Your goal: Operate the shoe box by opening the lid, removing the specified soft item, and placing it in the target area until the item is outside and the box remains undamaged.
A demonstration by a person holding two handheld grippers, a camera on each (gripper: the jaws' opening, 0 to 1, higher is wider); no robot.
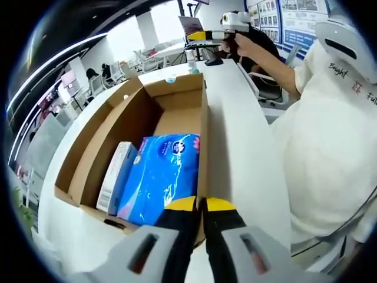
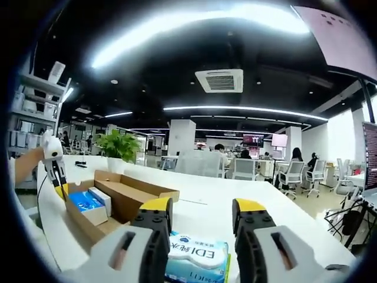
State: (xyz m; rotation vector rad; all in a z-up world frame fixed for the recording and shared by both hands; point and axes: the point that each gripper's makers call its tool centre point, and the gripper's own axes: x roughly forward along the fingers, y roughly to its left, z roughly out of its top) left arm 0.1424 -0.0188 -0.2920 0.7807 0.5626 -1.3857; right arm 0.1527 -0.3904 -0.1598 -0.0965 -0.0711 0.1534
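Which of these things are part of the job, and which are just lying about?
Part of the job: cardboard box, blue soft pack inside it, left gripper, right gripper.

Lying about: white carton in the box, tissue pack, potted plant, office chairs.

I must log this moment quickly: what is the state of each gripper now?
Left gripper: shut, holding nothing, at the cardboard box edge.
Right gripper: open, holding nothing, above the tissue pack.
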